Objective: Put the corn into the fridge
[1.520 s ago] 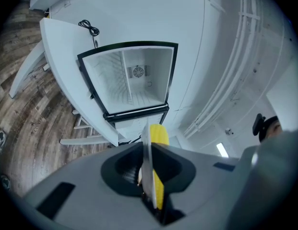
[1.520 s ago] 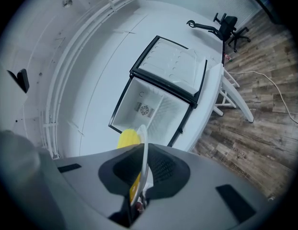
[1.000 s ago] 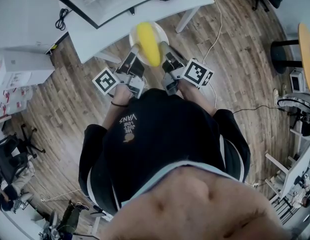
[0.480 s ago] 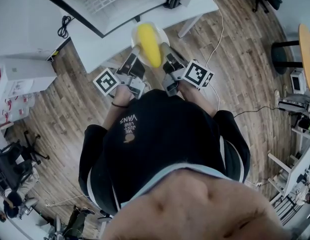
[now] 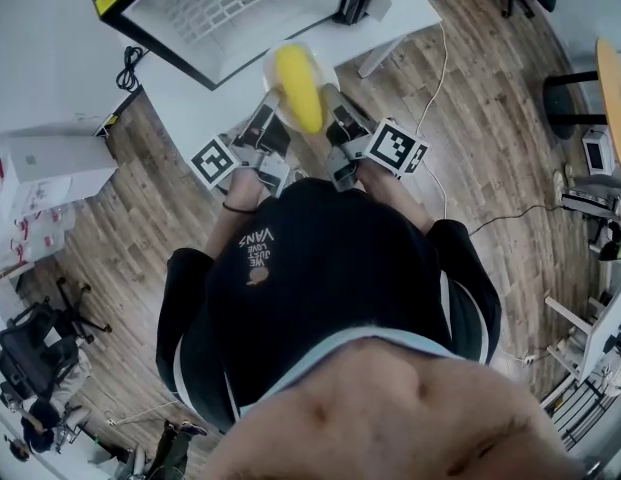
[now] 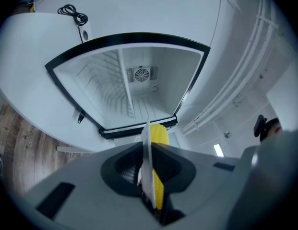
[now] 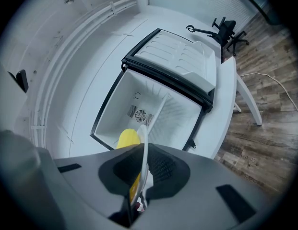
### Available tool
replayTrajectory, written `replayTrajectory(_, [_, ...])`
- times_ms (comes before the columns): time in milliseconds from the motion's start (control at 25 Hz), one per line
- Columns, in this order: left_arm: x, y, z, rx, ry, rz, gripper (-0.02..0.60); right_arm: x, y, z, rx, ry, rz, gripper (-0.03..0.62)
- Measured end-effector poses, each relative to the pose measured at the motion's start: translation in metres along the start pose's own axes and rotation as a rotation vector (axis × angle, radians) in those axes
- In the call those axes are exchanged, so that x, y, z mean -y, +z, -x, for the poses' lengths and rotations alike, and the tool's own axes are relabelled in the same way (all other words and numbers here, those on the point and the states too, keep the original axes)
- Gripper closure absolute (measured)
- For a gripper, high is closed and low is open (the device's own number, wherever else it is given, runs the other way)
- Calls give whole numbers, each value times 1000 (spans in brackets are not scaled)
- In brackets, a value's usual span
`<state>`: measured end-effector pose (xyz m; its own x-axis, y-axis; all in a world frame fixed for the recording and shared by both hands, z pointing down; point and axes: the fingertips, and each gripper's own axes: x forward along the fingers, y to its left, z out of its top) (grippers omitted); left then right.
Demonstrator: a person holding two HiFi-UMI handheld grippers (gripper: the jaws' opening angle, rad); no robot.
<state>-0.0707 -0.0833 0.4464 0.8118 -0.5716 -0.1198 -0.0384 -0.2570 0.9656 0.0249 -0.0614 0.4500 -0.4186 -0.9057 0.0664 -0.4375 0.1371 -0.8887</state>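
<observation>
Corn [image 5: 298, 86] on white plate [image 5: 327, 71], carried level between both grippers, before open fridge [image 5: 230, 8]. Jaws of left gripper [image 5: 270, 103] pinched tight on plate rim, corn just to their right. Jaws of right gripper [image 5: 328, 100] clamped on opposite rim, corn just to their left. Corn apparently clear of fingers, view tight.

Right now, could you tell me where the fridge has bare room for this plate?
The fridge looks bare on both sides of its wire shelf, back to the fan vent. The only crowding is the corn on the plate.
</observation>
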Motion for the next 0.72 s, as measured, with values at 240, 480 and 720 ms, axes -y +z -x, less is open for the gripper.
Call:
replayTrajectory(240, [-7, 13, -3, -27, 1, 3, 535, 3, -2, -14, 22, -3, -14, 568])
replayTrajectory(480, [-7, 5, -5, -33, -6, 15, 535, 6, -1, -6, 30, -13, -13, 568])
replayTrajectory(720, [-14, 24, -16, -22, -5, 23, 535, 7, 8, -29, 15, -8, -5, 568])
